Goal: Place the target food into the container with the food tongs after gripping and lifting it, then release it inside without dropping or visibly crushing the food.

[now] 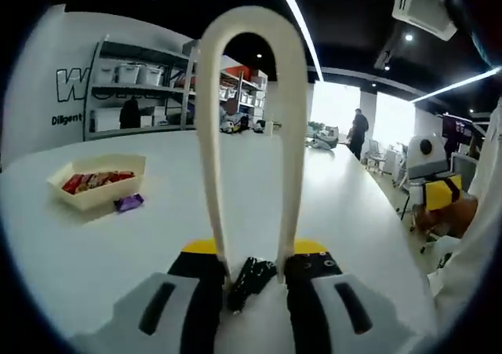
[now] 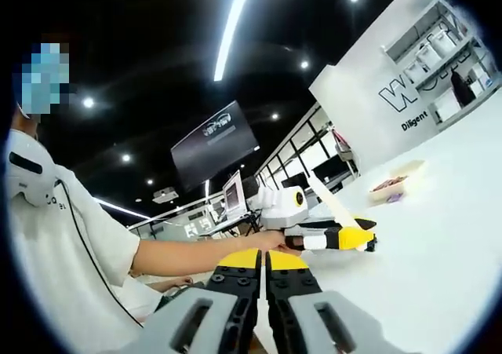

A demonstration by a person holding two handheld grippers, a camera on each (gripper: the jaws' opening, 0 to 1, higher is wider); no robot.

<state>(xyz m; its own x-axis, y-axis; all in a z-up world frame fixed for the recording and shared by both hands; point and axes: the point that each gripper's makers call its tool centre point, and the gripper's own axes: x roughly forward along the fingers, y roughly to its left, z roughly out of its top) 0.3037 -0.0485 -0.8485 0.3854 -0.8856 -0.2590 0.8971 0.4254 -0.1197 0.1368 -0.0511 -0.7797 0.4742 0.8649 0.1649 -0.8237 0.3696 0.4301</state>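
left gripper (image 1: pixel 255 279) clamped on cream plastic tongs (image 1: pixel 249 134), looped end forward, ready for pickup. right gripper (image 2: pixel 264 279) closed, empty, idle. purple wrapped candy (image 1: pixel 129 202) on white tabletop (image 1: pixel 353 213), touching cream paper tray (image 1: pixel 98 183).

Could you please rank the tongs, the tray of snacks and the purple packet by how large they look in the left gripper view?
1. Tongs, largest, though nearest the camera, so that exaggerates them.
2. Tray.
3. Purple packet, smallest.
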